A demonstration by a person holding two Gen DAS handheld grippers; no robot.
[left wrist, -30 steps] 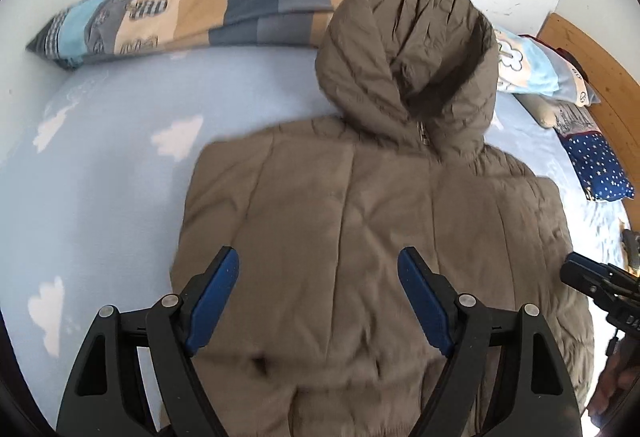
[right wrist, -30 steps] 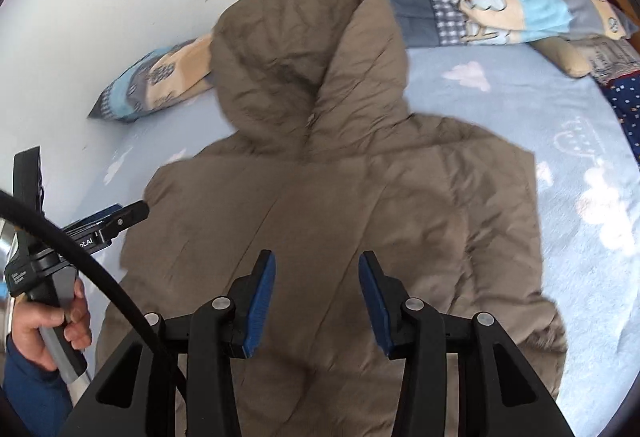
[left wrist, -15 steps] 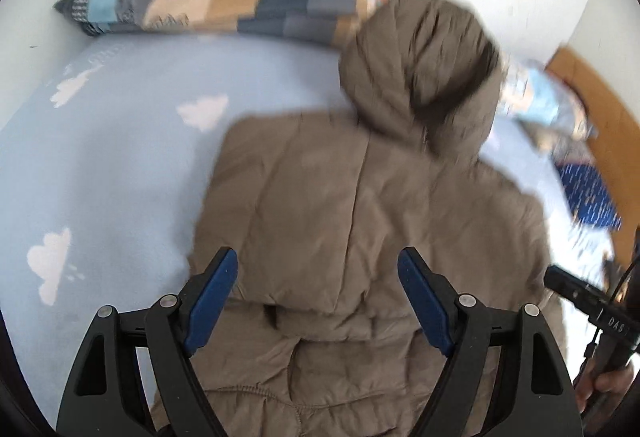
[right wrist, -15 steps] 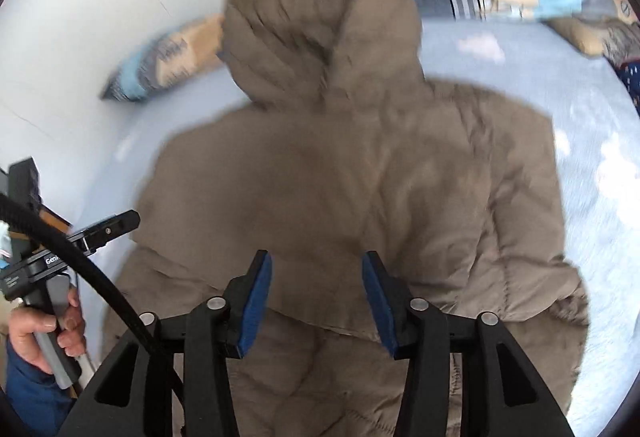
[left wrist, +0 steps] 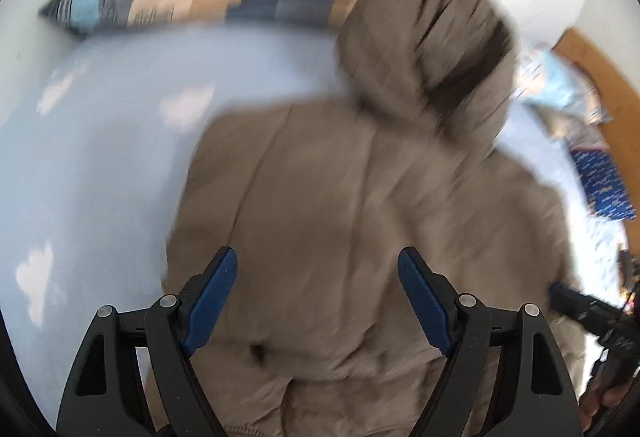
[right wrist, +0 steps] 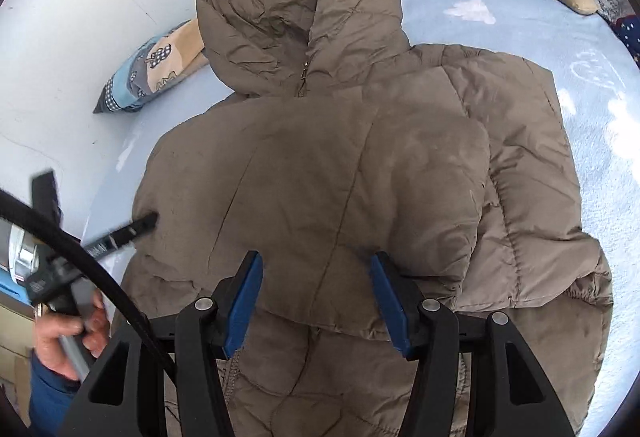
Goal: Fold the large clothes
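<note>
Brown jacket [right wrist: 340, 177] (sleeves folded in)

Soft daylight; left wrist view seems motion-blurred, right sharp, edges warped

Both rigs looked pretty much identical: chunky black plastic frames with triangular cutouts and round silver screws at the pivots. The left gripper [left wrist: 318, 297] and the right gripper [right wrist: 316, 301] each had flat blue pads [right wrist: 244, 301] lining the inner faces of the fingers. A thick black cable [right wrist: 80, 261] curved across by the left one, which had some small white lettering on its side. The person's left hand [right wrist: 68, 333] came out of a dark blue sleeve [right wrist: 44, 393].
</note>
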